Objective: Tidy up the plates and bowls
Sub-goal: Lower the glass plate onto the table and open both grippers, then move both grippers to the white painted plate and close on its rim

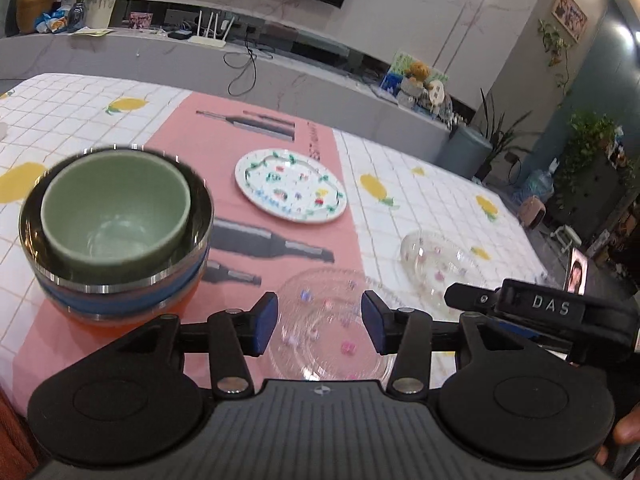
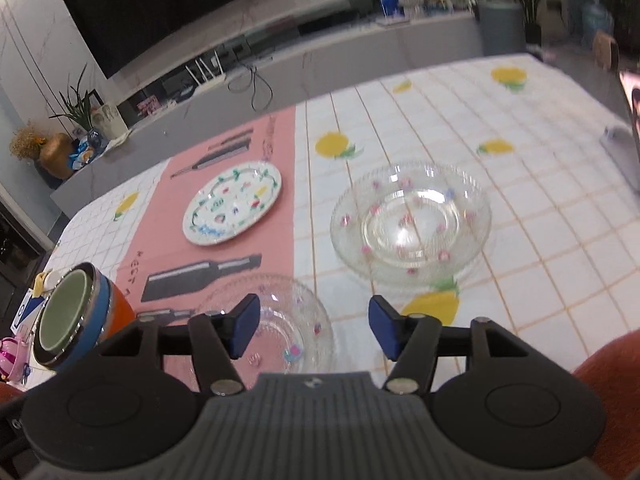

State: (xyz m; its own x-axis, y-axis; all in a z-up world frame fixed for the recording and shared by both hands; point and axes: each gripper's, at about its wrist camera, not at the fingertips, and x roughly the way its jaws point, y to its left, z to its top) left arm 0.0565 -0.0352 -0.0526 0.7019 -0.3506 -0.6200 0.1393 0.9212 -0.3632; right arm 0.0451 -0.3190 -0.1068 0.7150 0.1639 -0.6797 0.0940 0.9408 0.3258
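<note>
Inside stacked steel bowls, a green bowl; left gripper and right gripper both released, empty.

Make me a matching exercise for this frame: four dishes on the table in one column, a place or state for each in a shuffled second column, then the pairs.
Column 1
1. green bowl
2. painted white plate
3. glass plate
4. glass bowl

Column 2
A. flat on the pink mat, alone
B. on the lemon-print tablecloth, right of the mat
C. nested on top of the stacked bowls
D. nearest the left gripper, lying across the mat's edge

Pairs: 1-C, 2-A, 3-D, 4-B
</note>
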